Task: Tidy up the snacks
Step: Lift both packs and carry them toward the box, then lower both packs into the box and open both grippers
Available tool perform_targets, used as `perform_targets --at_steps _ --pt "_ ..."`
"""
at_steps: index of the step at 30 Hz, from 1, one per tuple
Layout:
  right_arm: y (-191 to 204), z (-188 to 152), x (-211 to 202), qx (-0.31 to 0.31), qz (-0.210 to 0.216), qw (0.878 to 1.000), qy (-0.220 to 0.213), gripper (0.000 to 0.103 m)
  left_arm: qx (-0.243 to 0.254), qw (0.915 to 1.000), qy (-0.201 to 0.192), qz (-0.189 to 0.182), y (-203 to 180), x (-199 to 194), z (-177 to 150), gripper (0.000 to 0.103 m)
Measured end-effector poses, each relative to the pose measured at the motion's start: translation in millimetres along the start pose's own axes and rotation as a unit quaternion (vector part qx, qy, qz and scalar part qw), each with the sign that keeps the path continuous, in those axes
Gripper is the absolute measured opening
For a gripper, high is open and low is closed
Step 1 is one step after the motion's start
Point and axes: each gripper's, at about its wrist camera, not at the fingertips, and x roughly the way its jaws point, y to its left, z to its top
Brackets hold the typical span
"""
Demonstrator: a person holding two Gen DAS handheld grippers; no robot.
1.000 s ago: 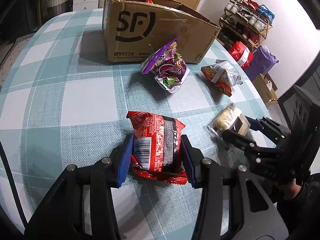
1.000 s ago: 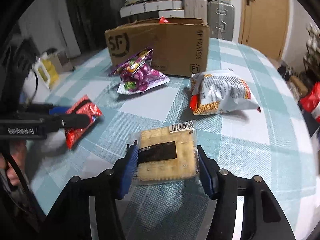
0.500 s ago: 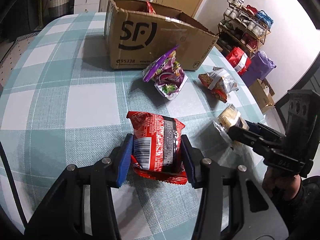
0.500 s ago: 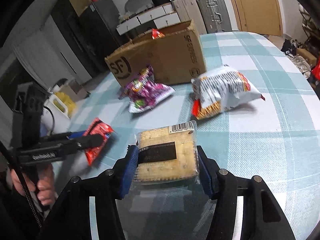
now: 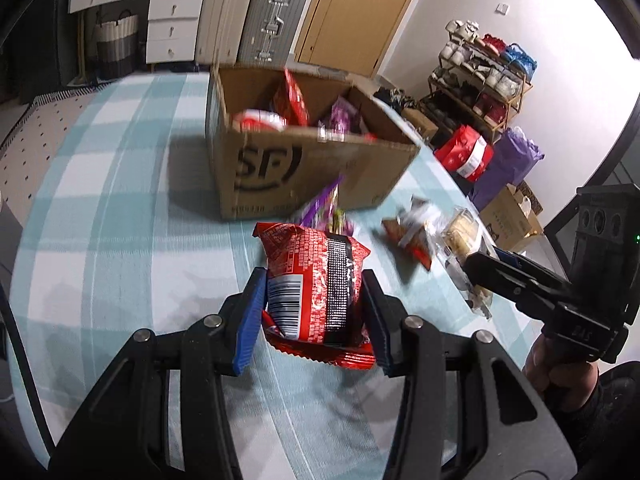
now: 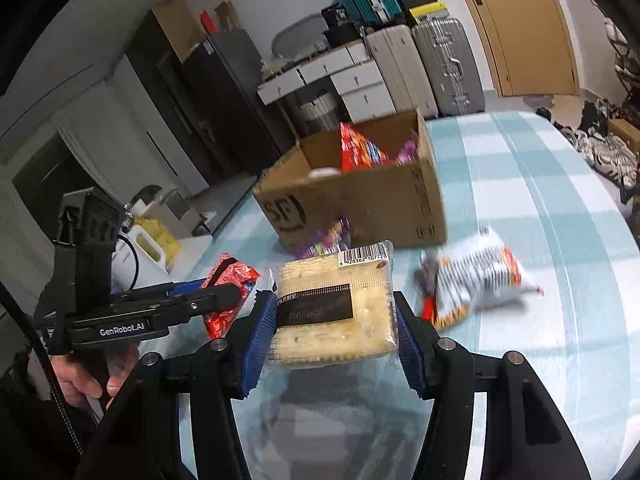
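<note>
My left gripper [image 5: 314, 316] is shut on a red snack bag [image 5: 316, 284] and holds it above the checked table. My right gripper [image 6: 332, 340] is shut on a clear pack of crackers [image 6: 334, 312], also lifted; it shows at the right of the left wrist view [image 5: 460, 240]. The open cardboard box [image 5: 304, 168] stands beyond both, with several snacks inside; it also shows in the right wrist view [image 6: 372, 200]. A purple snack bag [image 5: 324, 208] and a white-and-red snack bag [image 6: 476, 280] lie on the table in front of the box.
The teal checked tablecloth [image 5: 120, 220] covers the table. Suitcases [image 5: 272, 20] and white drawers [image 5: 168, 28] stand behind the table. A shoe rack [image 5: 484, 76] and bags [image 5: 464, 152] stand on the floor at the right.
Both grippers have risen from the table with their snacks and moved toward the box, whose inside has come into view.
</note>
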Motion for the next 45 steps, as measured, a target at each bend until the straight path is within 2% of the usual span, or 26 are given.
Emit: perform_targets --at_steps 11,20,29,40,45 --pt "6.3 58.4 -0.9 -0.003 0.014 0.999 -0.038 0.057 0.016 0.9994 -0.032 -0.001 -11.1 -17.5 60.8 0.043" --pt "8.0 103.3 14.9 -0.011 0.027 0.999 -0.038 0.057 0.025 0.9991 -0.032 0.01 -12.1 -9.9 107.0 0.043" --pt "0.0 136.8 47.0 -0.008 0.027 0.999 -0.025 0.057 0.032 0.9989 -0.023 0.027 -1.2 21.5 146.9 0.043" --pt "-25.5 150.1 95.3 0.006 0.01 1.0 -0.002 0.057 0.034 0.999 -0.006 0.029 12.5 64.2 175.8 0.043" --pt "-32.8 155.7 109.2 0.004 0.005 1.0 0.0 0.058 0.03 0.9994 0.002 0.018 19.3 84.1 185.6 0.043"
